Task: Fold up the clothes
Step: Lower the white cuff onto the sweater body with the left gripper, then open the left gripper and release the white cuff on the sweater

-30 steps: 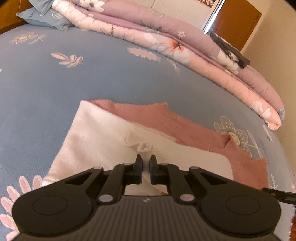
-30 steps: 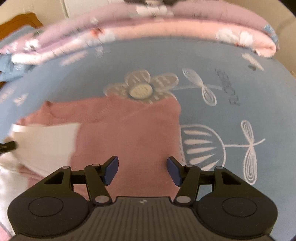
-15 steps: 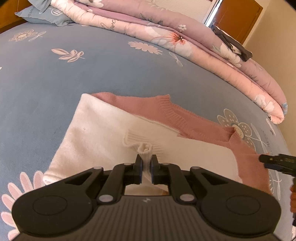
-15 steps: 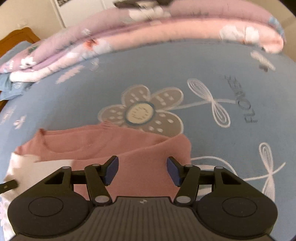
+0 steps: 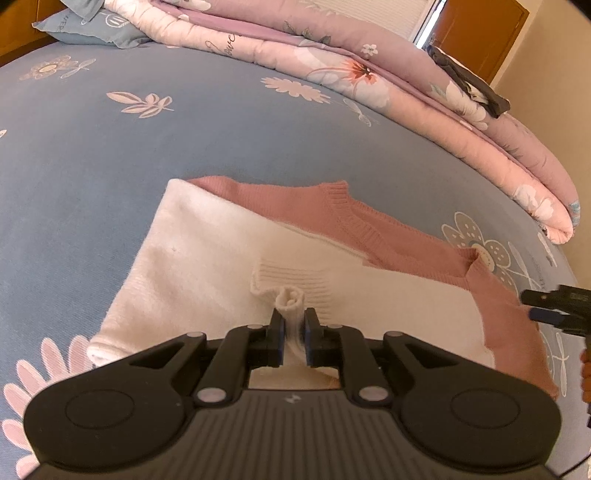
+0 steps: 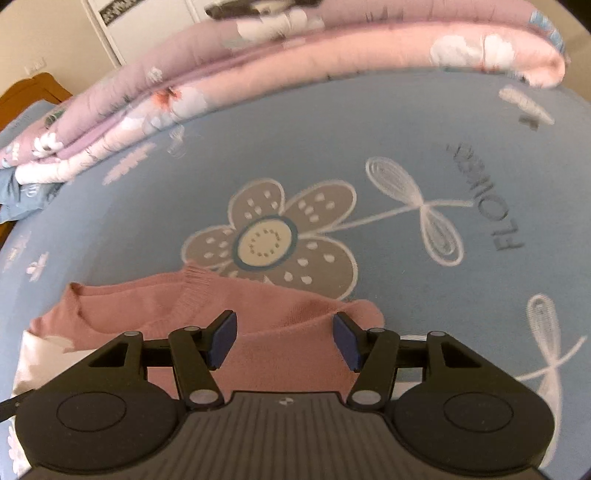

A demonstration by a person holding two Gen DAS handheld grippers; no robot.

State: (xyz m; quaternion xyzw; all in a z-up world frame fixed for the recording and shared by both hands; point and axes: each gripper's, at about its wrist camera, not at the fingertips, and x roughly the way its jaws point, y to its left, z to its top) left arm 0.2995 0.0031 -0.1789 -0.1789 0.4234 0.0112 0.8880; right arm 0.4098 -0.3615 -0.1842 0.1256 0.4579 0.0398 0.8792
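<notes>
A pink knit sweater (image 5: 399,236) with white sleeves lies on the blue bed sheet (image 5: 147,155). A white sleeve (image 5: 207,258) is folded across its body. My left gripper (image 5: 293,334) is shut on the sleeve's ribbed white cuff (image 5: 291,299), low over the sweater. My right gripper (image 6: 282,341) is open and empty, hovering over the sweater's pink right shoulder (image 6: 288,325); it also shows at the right edge of the left wrist view (image 5: 554,308).
A folded pink and purple floral quilt (image 5: 369,81) runs along the far side of the bed, with a dark garment (image 5: 469,81) on top. A blue pillow (image 5: 85,29) lies at the far left. A wooden door (image 5: 480,33) stands behind.
My right gripper has moved forward and right over the pink sweater toward its shoulder edge, still open. My left gripper has kept its hold on the cuff, nearly still.
</notes>
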